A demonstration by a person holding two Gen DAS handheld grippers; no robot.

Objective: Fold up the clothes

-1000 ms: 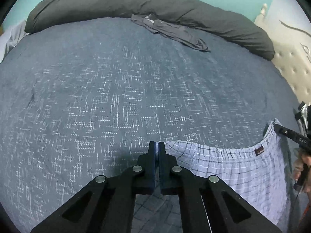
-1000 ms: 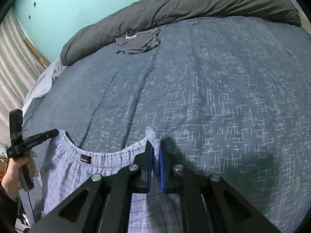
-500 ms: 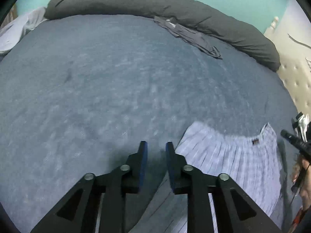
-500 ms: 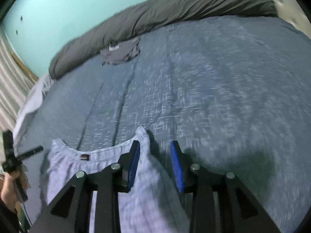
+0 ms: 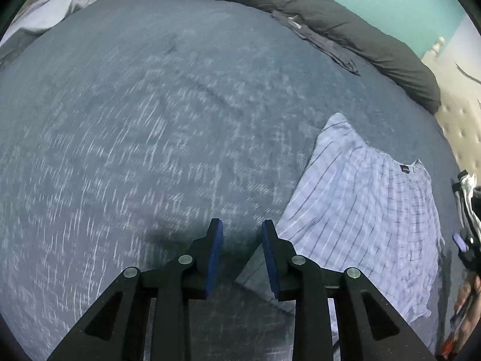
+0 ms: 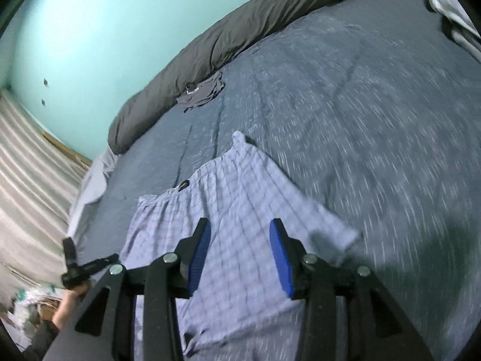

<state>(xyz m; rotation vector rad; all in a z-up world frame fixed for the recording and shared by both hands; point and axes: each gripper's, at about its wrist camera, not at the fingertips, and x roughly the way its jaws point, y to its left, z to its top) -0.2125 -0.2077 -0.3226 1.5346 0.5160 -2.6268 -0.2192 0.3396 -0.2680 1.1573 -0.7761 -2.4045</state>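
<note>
Light blue checked shorts (image 5: 363,201) lie flat on the dark blue bedspread (image 5: 150,126), waistband toward the far side. My left gripper (image 5: 242,252) is open and empty, just left of the shorts' edge. My right gripper (image 6: 240,252) is open and empty, hovering above the middle of the shorts (image 6: 240,198). The other gripper shows at the right edge of the left wrist view (image 5: 464,240) and at the lower left of the right wrist view (image 6: 84,267).
A dark grey rolled duvet (image 5: 300,9) runs along the far side of the bed. A dark grey garment (image 6: 201,91) lies beside it. A turquoise wall (image 6: 105,30) is behind. A tufted headboard (image 5: 460,132) is at the right; pale bedding (image 6: 90,180) hangs at the left.
Both grippers opened and let go of the shorts' waistband corners. The shorts now lie flat, and both grippers have pulled back and apart.
</note>
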